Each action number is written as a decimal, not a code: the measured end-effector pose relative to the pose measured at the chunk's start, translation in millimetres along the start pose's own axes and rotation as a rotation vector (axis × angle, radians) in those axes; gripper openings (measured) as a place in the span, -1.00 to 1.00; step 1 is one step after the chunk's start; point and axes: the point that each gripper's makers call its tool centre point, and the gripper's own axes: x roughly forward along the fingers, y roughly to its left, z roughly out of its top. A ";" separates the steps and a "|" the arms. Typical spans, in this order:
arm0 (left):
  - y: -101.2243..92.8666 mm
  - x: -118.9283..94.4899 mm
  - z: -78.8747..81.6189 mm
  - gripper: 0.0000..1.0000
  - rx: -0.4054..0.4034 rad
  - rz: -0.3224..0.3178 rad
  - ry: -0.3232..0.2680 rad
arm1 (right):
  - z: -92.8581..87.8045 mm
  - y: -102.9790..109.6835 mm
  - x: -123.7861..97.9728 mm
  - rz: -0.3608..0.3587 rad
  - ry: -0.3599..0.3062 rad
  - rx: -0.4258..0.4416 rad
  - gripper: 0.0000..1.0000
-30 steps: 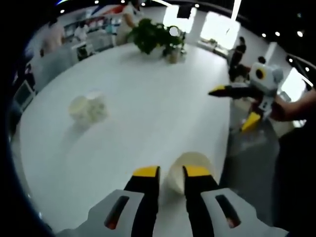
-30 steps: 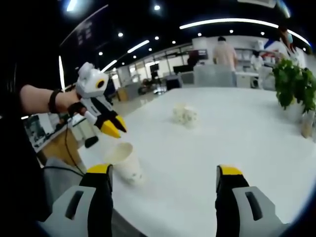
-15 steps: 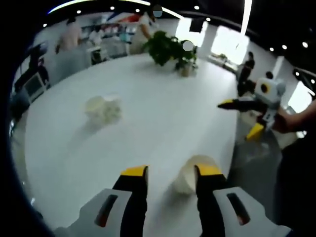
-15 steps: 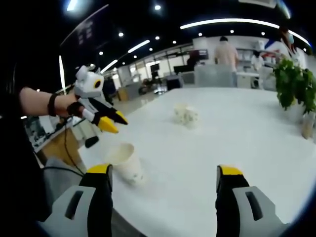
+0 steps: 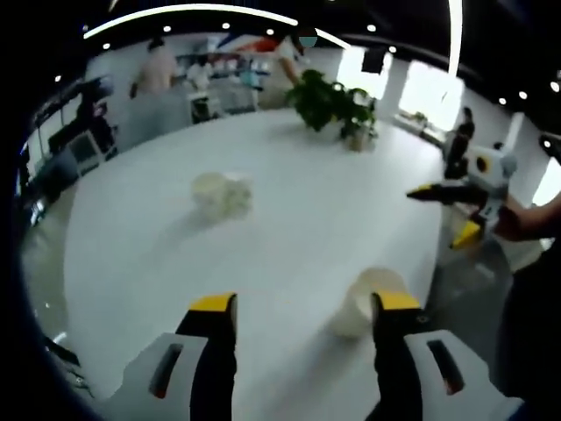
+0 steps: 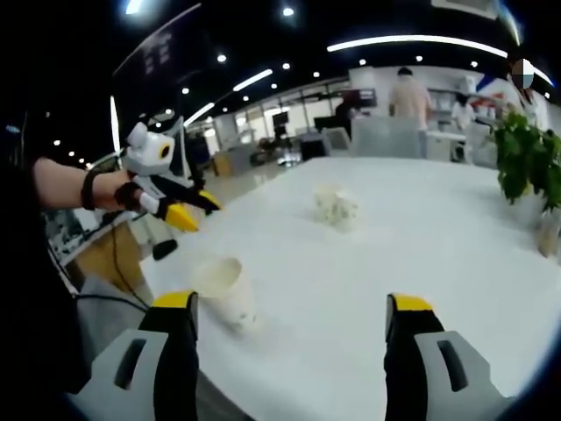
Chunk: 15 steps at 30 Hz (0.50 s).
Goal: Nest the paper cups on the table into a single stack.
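Just inside my wide-open, empty left gripper's (image 5: 301, 307) right jaw stands one white paper cup (image 5: 366, 303); my right gripper (image 6: 290, 307) also gapes empty.

Counter (image 5: 289, 202): I read a smooth white top with a soft sheen, faint reflections. Nearest paper cup (image 6: 226, 291): matt off-white paper, thin rolled rim. Far cup cluster (image 5: 222, 193): pale, blurred, finish unclear. My left gripper (image 5: 300, 309) and right gripper (image 6: 291, 309): glossy grey plastic shells, black fingers, yellow tips.
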 end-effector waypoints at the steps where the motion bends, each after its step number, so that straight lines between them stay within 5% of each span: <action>1: 0.7 -1.4 -0.4 0.29 -0.008 0.002 -0.006 | 0.7 0.0 0.4 0.000 -0.001 -0.001 0.72; 15: 9.1 -14.9 -5.9 0.71 -0.029 0.042 -0.068 | 10.6 0.4 5.9 0.004 0.002 -0.025 0.78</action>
